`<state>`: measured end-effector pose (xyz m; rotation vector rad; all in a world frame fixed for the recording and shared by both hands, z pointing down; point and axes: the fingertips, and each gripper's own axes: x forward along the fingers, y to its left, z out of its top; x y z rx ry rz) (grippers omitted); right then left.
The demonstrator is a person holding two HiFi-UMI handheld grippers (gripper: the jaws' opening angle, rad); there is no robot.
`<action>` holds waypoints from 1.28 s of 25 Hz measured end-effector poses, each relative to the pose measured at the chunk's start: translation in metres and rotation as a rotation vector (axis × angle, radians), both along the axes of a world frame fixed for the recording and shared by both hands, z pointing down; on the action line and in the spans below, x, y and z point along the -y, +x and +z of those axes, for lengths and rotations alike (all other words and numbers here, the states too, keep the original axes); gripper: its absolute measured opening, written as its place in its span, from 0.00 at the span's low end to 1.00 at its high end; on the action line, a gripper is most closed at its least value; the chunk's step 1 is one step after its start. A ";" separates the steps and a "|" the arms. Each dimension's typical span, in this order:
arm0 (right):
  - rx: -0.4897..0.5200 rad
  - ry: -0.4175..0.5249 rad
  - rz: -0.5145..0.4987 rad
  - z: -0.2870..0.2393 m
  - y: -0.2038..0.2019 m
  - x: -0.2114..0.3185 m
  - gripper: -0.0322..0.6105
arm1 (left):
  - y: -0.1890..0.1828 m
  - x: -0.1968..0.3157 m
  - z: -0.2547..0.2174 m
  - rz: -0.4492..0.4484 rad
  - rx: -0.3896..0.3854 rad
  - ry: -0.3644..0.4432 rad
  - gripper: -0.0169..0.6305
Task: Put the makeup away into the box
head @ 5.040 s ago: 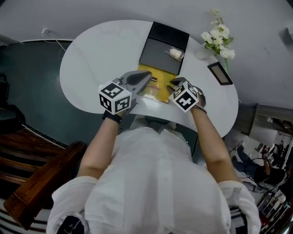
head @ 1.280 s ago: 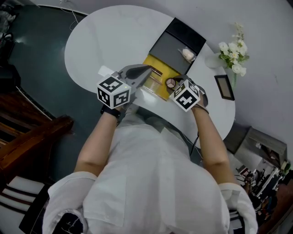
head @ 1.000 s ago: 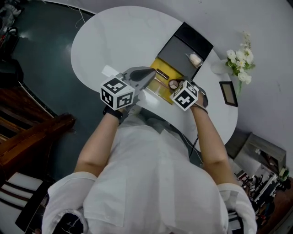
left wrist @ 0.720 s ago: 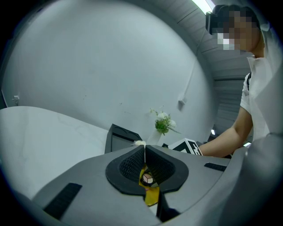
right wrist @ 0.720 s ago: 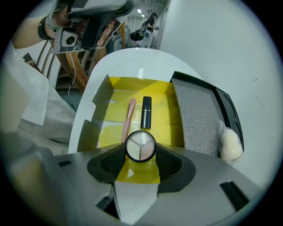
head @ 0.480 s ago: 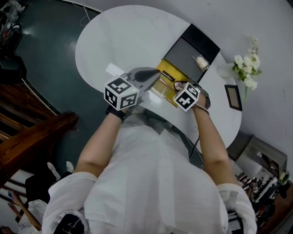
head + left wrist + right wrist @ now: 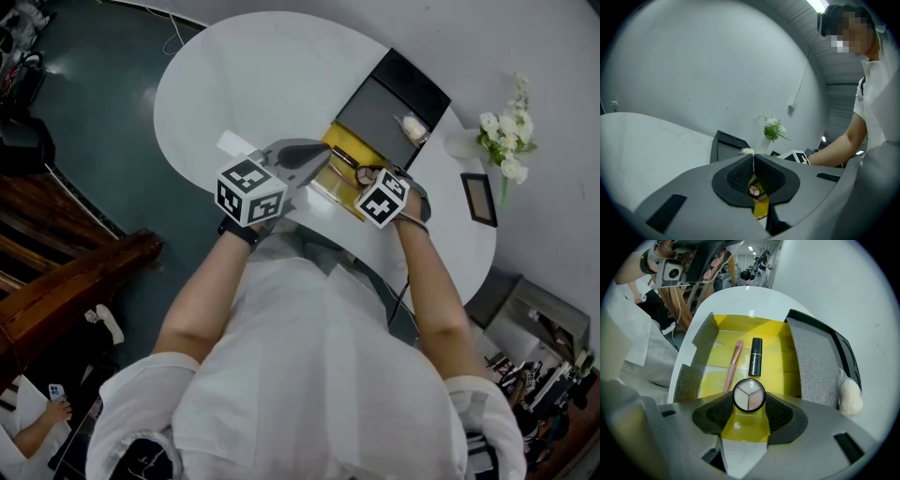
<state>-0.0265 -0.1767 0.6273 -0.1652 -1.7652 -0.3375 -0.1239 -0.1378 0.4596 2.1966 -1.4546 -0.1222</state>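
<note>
White and oval, the surface [image 7: 244,75] stands over a dark floor [image 7: 84,112], with a vase of pale flowers [image 7: 506,155] and a small picture frame [image 7: 478,199] near its far edge. On it lies an open box [image 7: 780,364] with a yellow inside, and its grey padded lid [image 7: 813,362], rimmed in black, is folded back beyond it. A whitish sponge [image 7: 850,397] rests at the lid's edge. Inside the yellow part, a pink-handled brush [image 7: 732,364] and a black tube [image 7: 755,356] lie side by side, close but apart. The right gripper [image 7: 749,400] hangs over the near end of the box, its jaws pinching a round compact [image 7: 749,396] with three pale shades under a clear top; the compact is clear of the box floor. The left gripper [image 7: 753,164] is held just beside the right one at the box's near left corner, its jaws pressed together at the tips with nothing caught between them. Both arms reach forward from a white shirt [image 7: 319,375].
</note>
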 end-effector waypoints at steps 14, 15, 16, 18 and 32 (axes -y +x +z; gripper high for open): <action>0.045 -0.034 0.093 -0.009 0.006 0.000 0.39 | -0.007 -0.005 -0.005 0.016 0.025 0.005 0.06; 0.061 -0.037 0.114 -0.012 0.006 0.001 0.39 | -0.008 -0.005 -0.006 0.020 0.029 0.006 0.06; 0.082 -0.041 0.139 -0.016 0.007 0.002 0.39 | -0.009 -0.005 -0.007 0.023 0.033 0.006 0.06; 0.131 -0.056 0.200 -0.024 0.010 0.004 0.39 | -0.010 -0.005 -0.009 0.030 0.042 0.009 0.06; 0.654 -0.211 0.662 -0.101 0.047 0.016 0.35 | -0.032 -0.010 -0.030 0.041 0.080 0.044 0.06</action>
